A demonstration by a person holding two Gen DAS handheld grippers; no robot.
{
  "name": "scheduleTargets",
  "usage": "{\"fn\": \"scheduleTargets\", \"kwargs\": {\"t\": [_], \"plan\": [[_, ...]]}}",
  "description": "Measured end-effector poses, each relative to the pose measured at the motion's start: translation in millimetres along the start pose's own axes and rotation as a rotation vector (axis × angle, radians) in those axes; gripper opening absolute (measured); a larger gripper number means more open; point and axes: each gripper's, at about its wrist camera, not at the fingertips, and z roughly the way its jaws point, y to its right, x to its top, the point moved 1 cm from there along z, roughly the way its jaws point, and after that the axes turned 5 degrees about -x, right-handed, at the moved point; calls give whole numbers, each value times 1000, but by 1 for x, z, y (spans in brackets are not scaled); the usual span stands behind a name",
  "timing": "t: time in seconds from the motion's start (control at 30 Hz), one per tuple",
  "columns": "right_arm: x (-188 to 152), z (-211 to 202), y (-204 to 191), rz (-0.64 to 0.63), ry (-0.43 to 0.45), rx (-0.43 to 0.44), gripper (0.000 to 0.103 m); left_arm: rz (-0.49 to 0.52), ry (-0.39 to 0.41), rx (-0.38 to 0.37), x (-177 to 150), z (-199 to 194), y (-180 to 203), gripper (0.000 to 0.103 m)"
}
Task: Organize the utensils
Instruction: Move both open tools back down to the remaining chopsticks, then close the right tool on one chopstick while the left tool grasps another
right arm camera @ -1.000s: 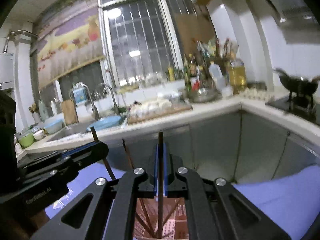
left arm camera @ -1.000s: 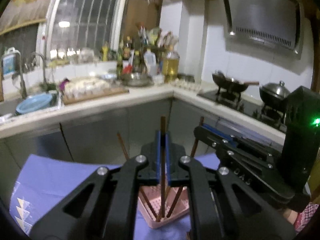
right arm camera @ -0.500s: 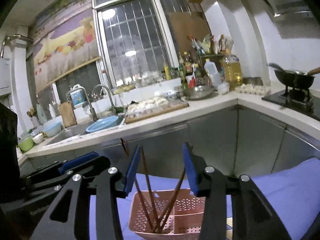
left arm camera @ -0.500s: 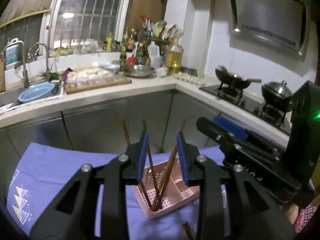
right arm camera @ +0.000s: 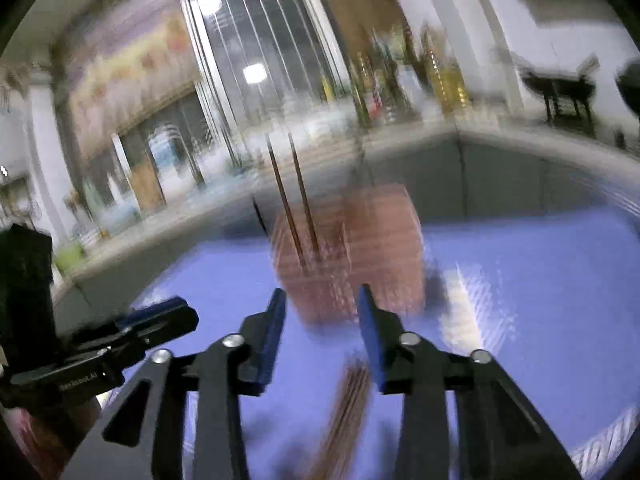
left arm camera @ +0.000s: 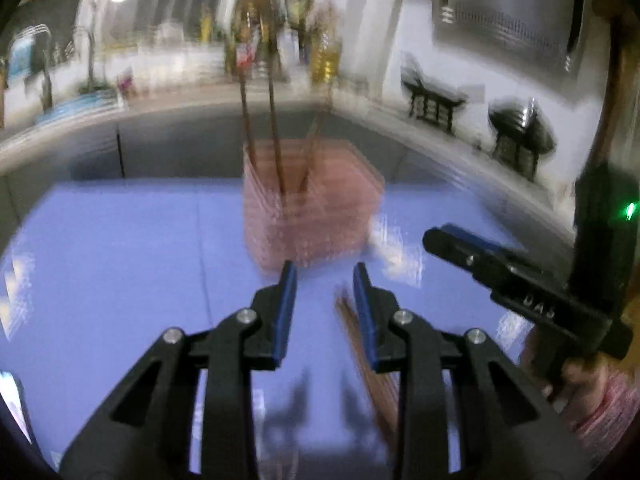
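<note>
Two grippers point down at a blue cloth, and both views are smeared by blur. The left gripper stands with its blue pads apart and nothing pressed between them. The right gripper has its jaws closing, with only cloth and the bundle below showing in the gap.

Below and between the fingers of each lies a bundle of brown chopsticks, flat on the cloth, long and thin, blurred into streaks; in the left view it runs along the inner side of the right-hand finger.

Past the fingertips stands a pink caddy with perforated walls, upright on the cloth. Several dark brown sticks stand in it, two near upright, another leaning in from the right.

Behind runs a kitchen counter with bottles.
</note>
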Motion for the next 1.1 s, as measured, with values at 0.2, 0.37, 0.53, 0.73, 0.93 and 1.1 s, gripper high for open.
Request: {"fn": "scheduleTargets", "kwargs": {"t": [0.2, 0.37, 0.53, 0.73, 0.93, 1.1], "plan": [[-82, 10, 14, 19, -211, -69, 26, -89, -206, -110, -66, 34, 12, 27], [-94, -3, 24, 61, -211, -106, 26, -69, -244, -127, -65, 48, 36, 27], [-93, -9, 28, 79, -202, -95, 26, -19, -288, -86, -71, 70, 52, 27], [-97, -13, 26, 68, -191, -82, 26, -80, -306, -61, -77, 71, 31, 27], [-98, -9, 22, 61, -204, -72, 26, -137, -288, -25, -77, 58, 3, 27], [-99, -6, 11, 17, -210, -67, 26, -153, -286, -20, -73, 58, -3, 27]]}}
